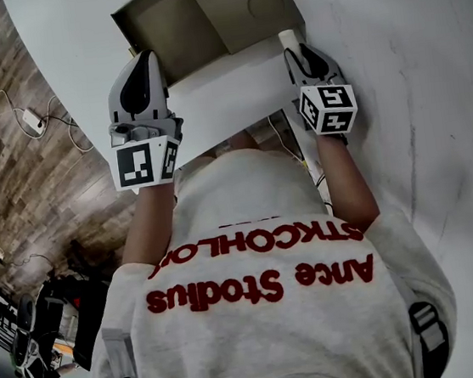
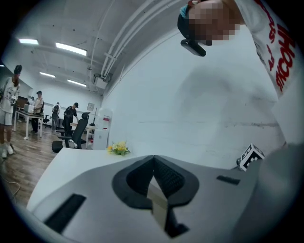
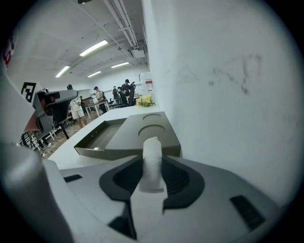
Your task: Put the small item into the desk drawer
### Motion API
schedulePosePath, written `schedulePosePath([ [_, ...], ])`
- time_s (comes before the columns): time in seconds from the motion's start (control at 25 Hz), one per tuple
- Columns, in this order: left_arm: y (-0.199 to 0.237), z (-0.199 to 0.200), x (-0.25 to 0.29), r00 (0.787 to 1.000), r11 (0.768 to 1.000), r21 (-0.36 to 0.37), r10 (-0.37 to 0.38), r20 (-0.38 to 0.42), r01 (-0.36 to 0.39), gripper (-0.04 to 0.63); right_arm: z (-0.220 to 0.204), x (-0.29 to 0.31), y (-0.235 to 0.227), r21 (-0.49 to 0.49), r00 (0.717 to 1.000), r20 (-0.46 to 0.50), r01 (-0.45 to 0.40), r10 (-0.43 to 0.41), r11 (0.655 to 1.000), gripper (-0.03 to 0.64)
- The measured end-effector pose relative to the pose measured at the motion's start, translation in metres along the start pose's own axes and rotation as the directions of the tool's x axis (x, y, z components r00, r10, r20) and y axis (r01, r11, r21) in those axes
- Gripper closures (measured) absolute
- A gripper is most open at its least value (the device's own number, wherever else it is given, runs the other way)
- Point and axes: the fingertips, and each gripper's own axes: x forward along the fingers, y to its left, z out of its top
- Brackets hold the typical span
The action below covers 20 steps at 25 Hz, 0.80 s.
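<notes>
White desk (image 1: 428,75) meets wood floor (image 1: 20,168), apparently an office (image 2: 52,95).

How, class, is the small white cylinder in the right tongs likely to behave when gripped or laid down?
Probably light and fairly stiff: the right tongs hold the small white cylinder by one end and it juts out straight. Its round shape suggests it may roll if laid sideways.
</notes>
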Motion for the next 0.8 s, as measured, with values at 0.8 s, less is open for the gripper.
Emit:
schedulePosePath([
  [0.8, 0.008, 0.101, -0.009, 0.972, 0.995, 0.073, 0.054, 0.229, -0.073, 0.588, 0.197, -0.109, 0.041, -0.106, 0.858, 0.509, -0.022, 0.073, 0.994, 0.491],
])
